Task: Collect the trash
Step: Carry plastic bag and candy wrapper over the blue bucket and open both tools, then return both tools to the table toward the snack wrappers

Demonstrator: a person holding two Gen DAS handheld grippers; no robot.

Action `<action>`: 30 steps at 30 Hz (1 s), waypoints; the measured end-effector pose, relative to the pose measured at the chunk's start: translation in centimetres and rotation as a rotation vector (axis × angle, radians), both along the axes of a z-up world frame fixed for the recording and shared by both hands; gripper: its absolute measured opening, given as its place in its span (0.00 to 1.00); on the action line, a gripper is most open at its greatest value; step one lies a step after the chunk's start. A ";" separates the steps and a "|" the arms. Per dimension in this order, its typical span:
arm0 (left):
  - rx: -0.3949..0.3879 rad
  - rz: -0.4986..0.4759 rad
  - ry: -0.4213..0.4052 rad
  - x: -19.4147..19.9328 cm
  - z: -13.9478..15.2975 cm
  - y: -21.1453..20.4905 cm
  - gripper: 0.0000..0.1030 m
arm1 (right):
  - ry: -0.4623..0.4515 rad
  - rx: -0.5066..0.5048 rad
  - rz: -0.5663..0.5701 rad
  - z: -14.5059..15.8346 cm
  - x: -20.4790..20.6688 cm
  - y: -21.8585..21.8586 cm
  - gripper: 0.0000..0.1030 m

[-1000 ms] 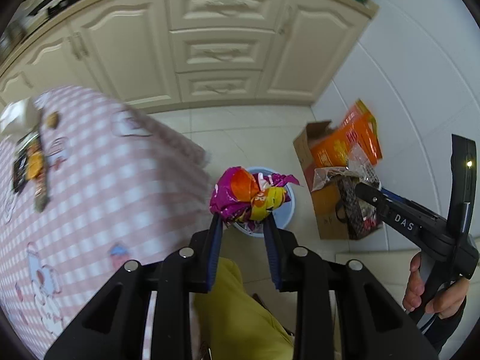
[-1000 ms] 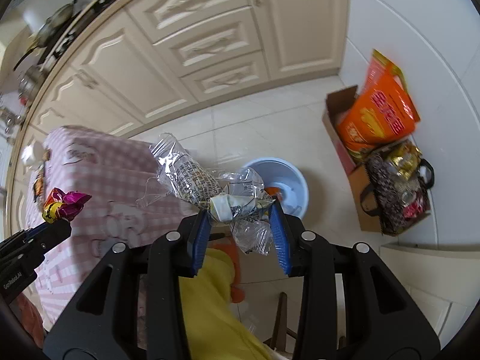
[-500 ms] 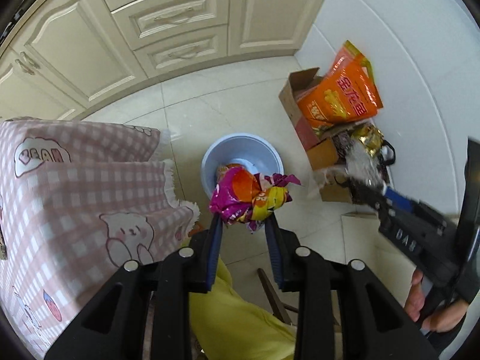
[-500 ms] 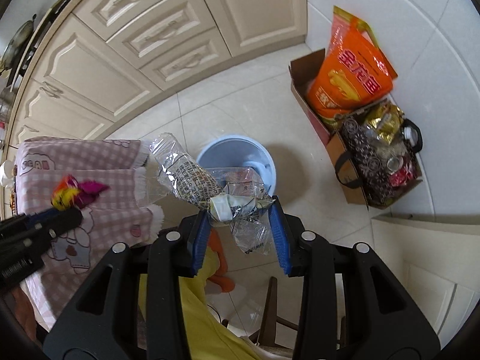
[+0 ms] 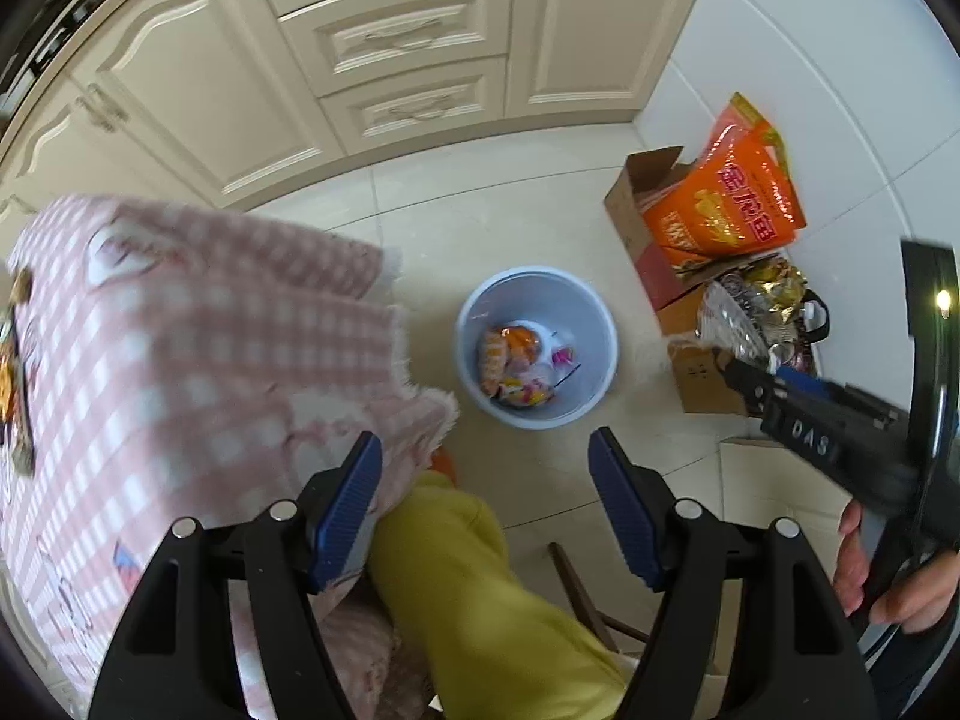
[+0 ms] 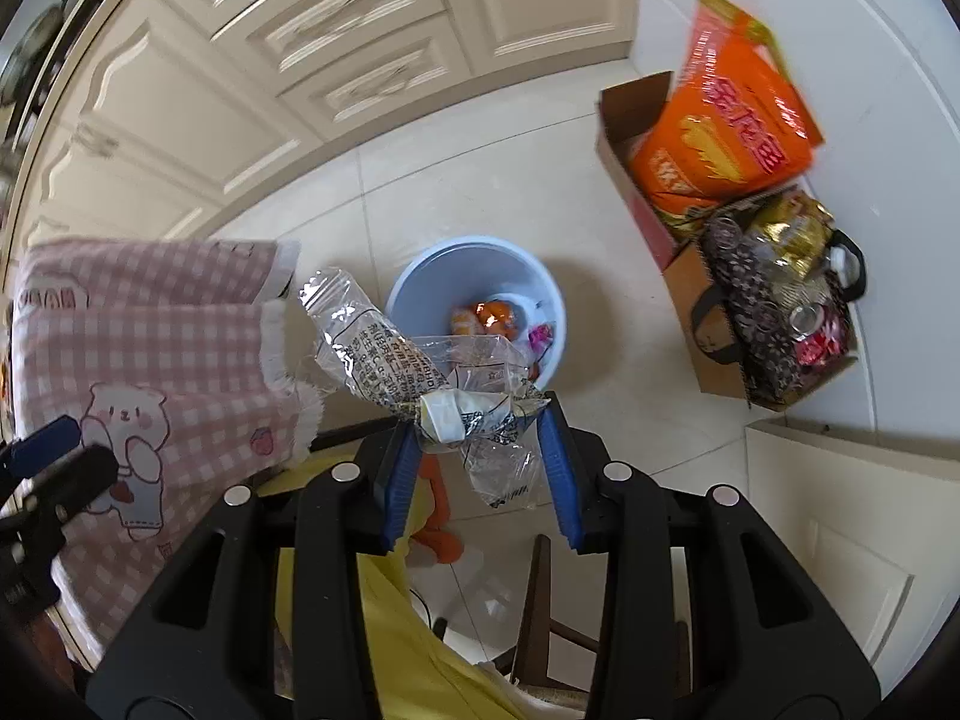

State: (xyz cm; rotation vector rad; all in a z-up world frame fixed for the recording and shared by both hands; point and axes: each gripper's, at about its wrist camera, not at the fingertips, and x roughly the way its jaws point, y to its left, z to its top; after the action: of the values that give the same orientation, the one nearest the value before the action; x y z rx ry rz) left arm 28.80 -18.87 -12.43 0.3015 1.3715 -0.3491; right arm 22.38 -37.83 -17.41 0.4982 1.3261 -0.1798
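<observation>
Trash collection: two hand-held tools above a floor bin.

Left tool [image 5: 485, 474], lower centre of the left view, is standing wide with nothing between its blue pads, its jaws having just been opening. Round pale-blue plastic bin [image 5: 591, 324], centre frame on the tiled floor, is holding crumpled colourful snack wrappers [image 5: 516, 360]. Right tool [image 6: 477, 450] is gripping a crumpled clear printed plastic wrapper [image 6: 384, 354], centre of the right view, above the bin's near rim. Pink checked tablecloth [image 5: 198, 348] is covering the bench at left.

A home kitchen. Cream cabinets [image 5: 384, 54] with drawers line the tiled floor [image 5: 498, 216]. A pink checked cloth [image 5: 198, 330] covers the worktop, and a small bin [image 5: 536, 345] stands beside it.
</observation>
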 end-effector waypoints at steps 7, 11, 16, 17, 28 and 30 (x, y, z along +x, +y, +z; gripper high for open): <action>-0.044 0.056 -0.028 -0.4 1.4 3.8 0.68 | -0.157 -0.010 0.018 4.2 0.6 2.7 0.84; -0.065 0.080 -0.038 -0.4 2.0 5.3 0.68 | -0.126 -0.051 0.059 4.5 0.6 4.2 0.84; -0.101 0.095 -0.045 -0.9 2.5 6.5 0.68 | -0.082 -0.054 0.065 4.0 0.0 5.3 0.84; -0.106 0.095 -0.046 -0.9 2.6 6.7 0.68 | -0.077 -0.055 0.068 4.0 -0.1 5.6 0.84; -0.200 0.105 -0.057 -2.5 5.0 9.4 0.68 | -0.046 -0.093 0.145 6.1 0.4 9.5 0.84; -0.200 0.116 -0.080 -2.8 5.8 10.3 0.68 | -0.056 -0.094 0.162 6.8 0.7 10.3 0.84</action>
State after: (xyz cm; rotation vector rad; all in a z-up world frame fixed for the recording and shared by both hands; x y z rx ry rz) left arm 26.04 -8.58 -6.59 0.0692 1.2583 -0.3712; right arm 23.06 -27.53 -10.59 0.3125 1.2901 -0.0931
